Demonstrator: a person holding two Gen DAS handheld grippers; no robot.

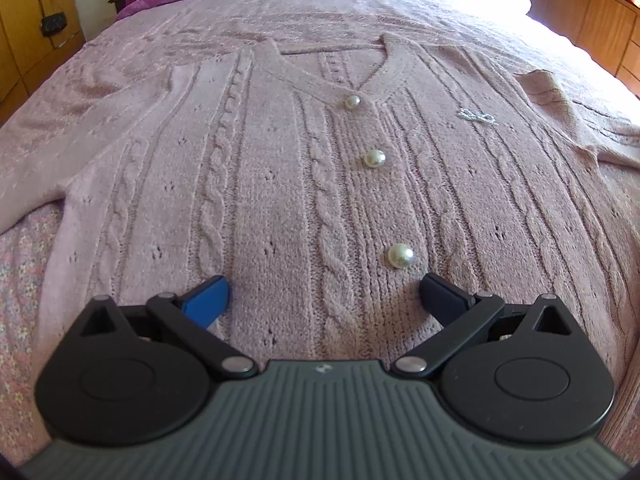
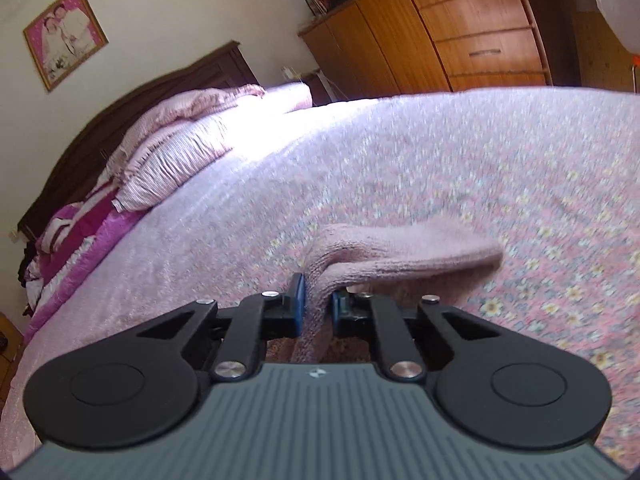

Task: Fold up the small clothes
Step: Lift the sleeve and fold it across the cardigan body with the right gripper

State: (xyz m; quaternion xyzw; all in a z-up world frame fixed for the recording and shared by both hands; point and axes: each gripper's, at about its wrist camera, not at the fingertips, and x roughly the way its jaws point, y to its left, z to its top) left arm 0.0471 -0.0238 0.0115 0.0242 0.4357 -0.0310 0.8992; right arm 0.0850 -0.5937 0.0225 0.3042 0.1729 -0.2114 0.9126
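Note:
A pink cable-knit cardigan (image 1: 280,184) with pearl buttons (image 1: 400,255) lies flat, front up, on the bed. My left gripper (image 1: 324,296) hovers open over its lower front, its jaws wide apart with bare knit between them. In the right wrist view my right gripper (image 2: 318,300) is shut on a pink knit sleeve (image 2: 400,256). The sleeve's cuff end sticks out to the right, lifted above the bedspread (image 2: 480,168), and a strip of it hangs down between the blue pads (image 2: 297,300).
The floral pink bedspread (image 1: 24,264) covers the whole bed. Folded quilts and pillows (image 2: 168,152) are stacked by the dark headboard (image 2: 120,108). Wooden drawers (image 2: 480,20) stand beyond the bed's far edge, and a wooden cabinet (image 1: 24,32) at its left side.

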